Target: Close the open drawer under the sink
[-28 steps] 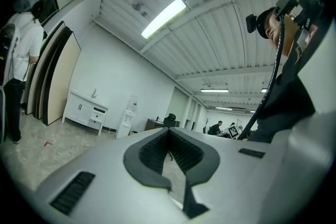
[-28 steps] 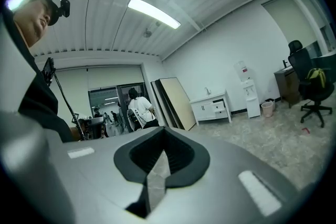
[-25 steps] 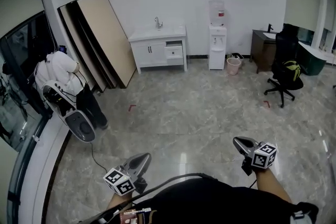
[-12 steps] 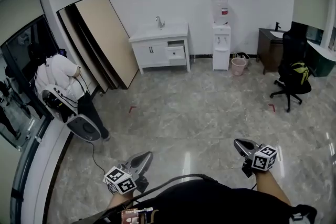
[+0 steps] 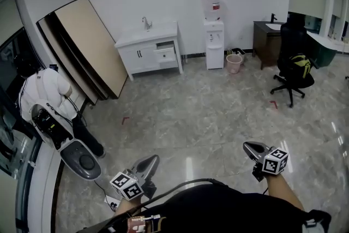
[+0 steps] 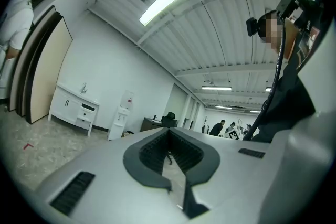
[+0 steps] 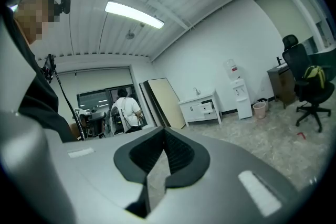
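Pushing the drawer (image 5: 165, 53) off-centre could jam it — it's far off. My left gripper (image 5: 152, 160) and right gripper (image 5: 247, 145) are closed, empty.

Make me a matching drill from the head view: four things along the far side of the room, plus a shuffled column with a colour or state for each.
Things:
1. drawer
2. water dispenser
3. waste bin
4. office chair

Descriptions:
A. pink, open at the top
B. black, with a yellow-green bag on it
C. white, standing out from the sink cabinet
D. white and tall, with a bottle on top

Pairs: 1-C, 2-D, 3-A, 4-B.
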Action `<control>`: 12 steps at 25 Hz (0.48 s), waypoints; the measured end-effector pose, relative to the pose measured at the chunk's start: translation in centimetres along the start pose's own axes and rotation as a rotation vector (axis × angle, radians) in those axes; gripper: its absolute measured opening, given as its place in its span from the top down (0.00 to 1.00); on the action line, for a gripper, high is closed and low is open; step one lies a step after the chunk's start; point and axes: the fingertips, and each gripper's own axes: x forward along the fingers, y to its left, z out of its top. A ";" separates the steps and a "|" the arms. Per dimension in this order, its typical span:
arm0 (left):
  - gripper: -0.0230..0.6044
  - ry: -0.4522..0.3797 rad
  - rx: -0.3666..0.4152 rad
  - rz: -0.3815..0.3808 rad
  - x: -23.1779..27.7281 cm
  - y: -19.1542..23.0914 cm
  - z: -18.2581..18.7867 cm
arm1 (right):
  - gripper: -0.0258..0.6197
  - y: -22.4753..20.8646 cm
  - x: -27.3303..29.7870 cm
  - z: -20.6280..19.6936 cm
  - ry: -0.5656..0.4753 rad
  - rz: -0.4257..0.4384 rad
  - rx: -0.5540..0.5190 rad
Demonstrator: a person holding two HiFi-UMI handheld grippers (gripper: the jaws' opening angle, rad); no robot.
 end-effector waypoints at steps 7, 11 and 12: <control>0.96 -0.030 -0.009 -0.073 2.5 8.0 4.1 | 0.96 -0.6 5.6 3.4 -0.011 -0.089 -0.027; 0.96 -0.037 -0.013 -0.074 2.5 14.0 6.8 | 0.96 0.6 11.7 6.8 -0.037 -0.086 -0.079; 0.96 -0.038 -0.012 -0.078 2.5 15.5 7.2 | 0.96 0.8 13.2 7.4 -0.040 -0.086 -0.087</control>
